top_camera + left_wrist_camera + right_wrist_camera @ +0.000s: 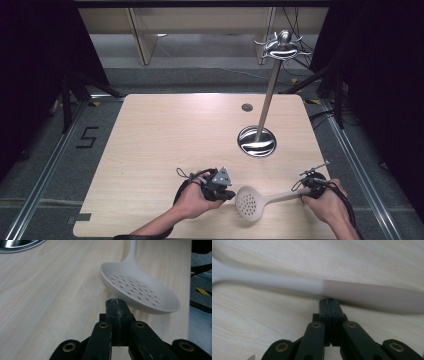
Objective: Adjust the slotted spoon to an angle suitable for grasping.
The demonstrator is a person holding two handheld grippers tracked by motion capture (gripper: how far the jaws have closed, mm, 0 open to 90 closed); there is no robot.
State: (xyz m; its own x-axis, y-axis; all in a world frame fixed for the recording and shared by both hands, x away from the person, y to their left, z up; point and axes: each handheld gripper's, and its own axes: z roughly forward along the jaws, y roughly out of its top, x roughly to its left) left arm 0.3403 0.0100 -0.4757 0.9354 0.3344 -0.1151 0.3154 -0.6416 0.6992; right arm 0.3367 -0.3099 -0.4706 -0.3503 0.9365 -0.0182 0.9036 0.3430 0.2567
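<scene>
A white slotted spoon (252, 202) lies on the wooden table (165, 145) near the front edge, its handle (287, 195) running right. My left gripper (230, 194), held in a hand, is shut and empty just left of the bowl. In the left gripper view the perforated bowl (140, 290) sits right beyond my shut left gripper (116, 302). My right gripper (305, 190) is shut at the handle's far end. In the right gripper view the handle (337, 288) crosses just past my shut right gripper (329, 301); whether they touch I cannot tell.
A chrome utensil stand rises from a round base (256, 141) at the table's right middle, with hooks at its top (282, 45). A small dark hole (247, 107) marks the tabletop behind it. The base's rim (17, 245) appears in the left gripper view.
</scene>
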